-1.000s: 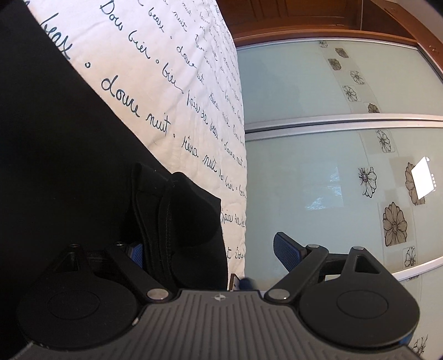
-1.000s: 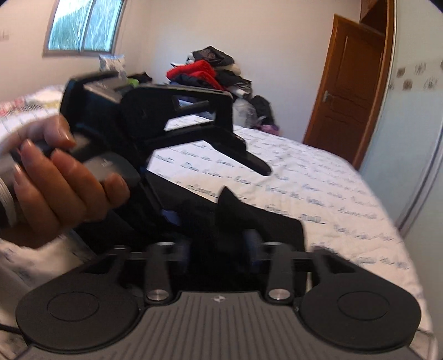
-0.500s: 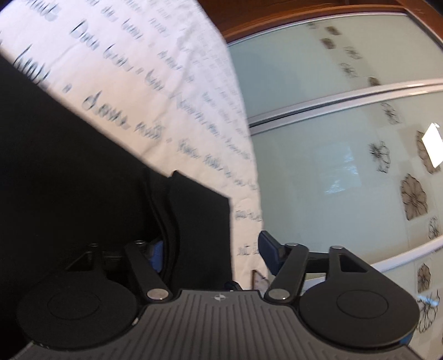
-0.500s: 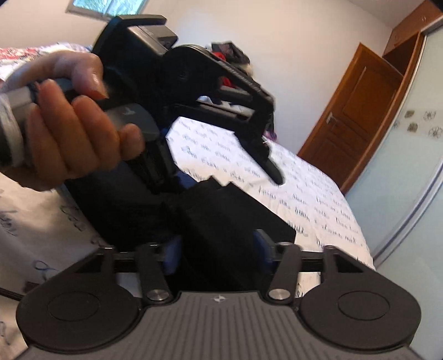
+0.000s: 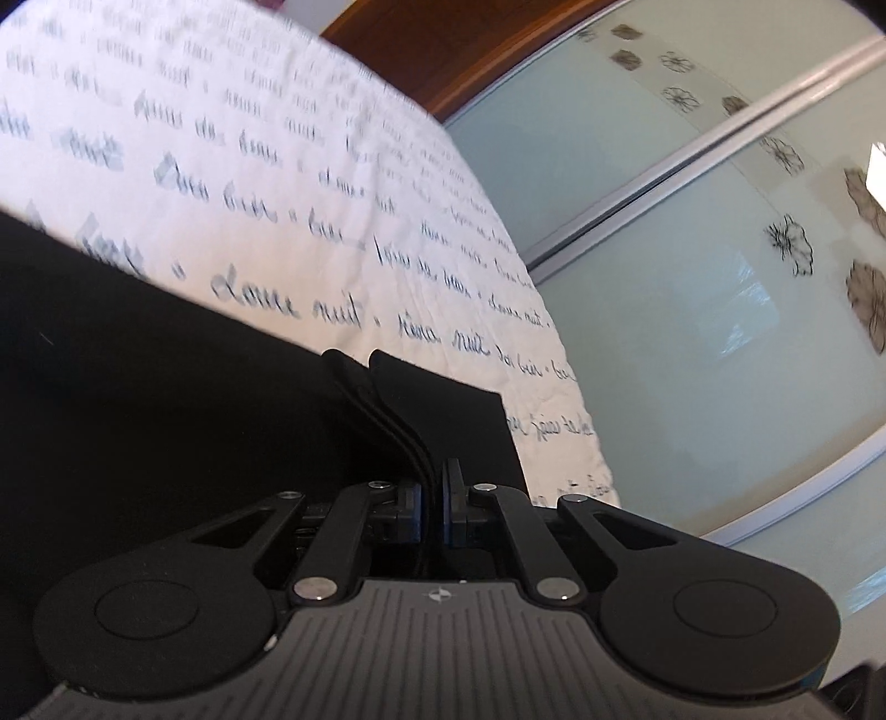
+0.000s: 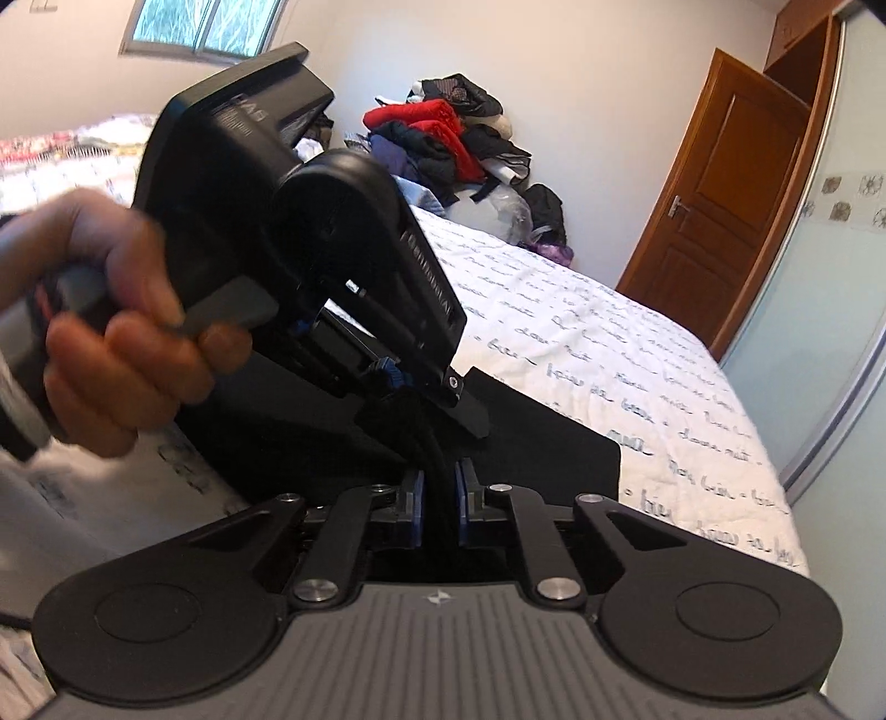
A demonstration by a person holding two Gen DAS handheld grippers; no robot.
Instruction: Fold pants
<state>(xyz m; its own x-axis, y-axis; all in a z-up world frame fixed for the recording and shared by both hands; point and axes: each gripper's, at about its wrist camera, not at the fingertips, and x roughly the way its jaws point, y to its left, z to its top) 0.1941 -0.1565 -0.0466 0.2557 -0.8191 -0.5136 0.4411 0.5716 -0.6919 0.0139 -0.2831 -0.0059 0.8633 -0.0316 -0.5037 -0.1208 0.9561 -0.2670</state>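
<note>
Black pants lie on a white bedspread with handwritten script. My left gripper is shut on the stitched edge of the pants, which rises between its blue pads. In the right wrist view my right gripper is shut on the same bunched black edge of the pants. The left gripper's body, held by a hand, sits just above and left of it, its fingers pinching the fabric close by.
A frosted sliding wardrobe door with flower prints runs along the bed's right side. A brown wooden door stands at the far end. A pile of clothes sits beyond the bed, under a window.
Both grippers have closed onto the pants' edge; they were open a second ago. The left gripper has tilted and come nearer the right one, lifting the fabric between them.
</note>
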